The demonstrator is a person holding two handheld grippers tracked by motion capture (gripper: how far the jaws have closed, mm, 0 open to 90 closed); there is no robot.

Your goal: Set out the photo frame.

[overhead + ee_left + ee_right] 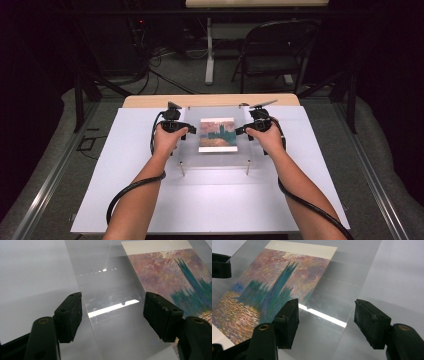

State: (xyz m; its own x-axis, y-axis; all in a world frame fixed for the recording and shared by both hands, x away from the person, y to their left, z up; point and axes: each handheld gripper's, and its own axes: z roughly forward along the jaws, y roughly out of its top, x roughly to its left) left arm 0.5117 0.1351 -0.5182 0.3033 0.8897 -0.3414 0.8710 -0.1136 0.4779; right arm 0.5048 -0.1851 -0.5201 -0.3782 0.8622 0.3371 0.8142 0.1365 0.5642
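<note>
In the high view, a clear acrylic sheet (pixel 218 137) is seen lying over a painted print (pixel 218 134) on the white board (pixel 210 200), with the left gripper (pixel 186 127) at its nine o'clock edge and the right gripper (pixel 241 130) at three o'clock.

In the left gripper view, the jaws are spread, nothing clasped; the sheet's edge (pixel 85 310) runs between them.

In the right gripper view, the jaws are likewise released astride the sheet's edge (pixel 352 307). Should one side be nudged, the sheet could slide and the print be dragged askew.
</note>
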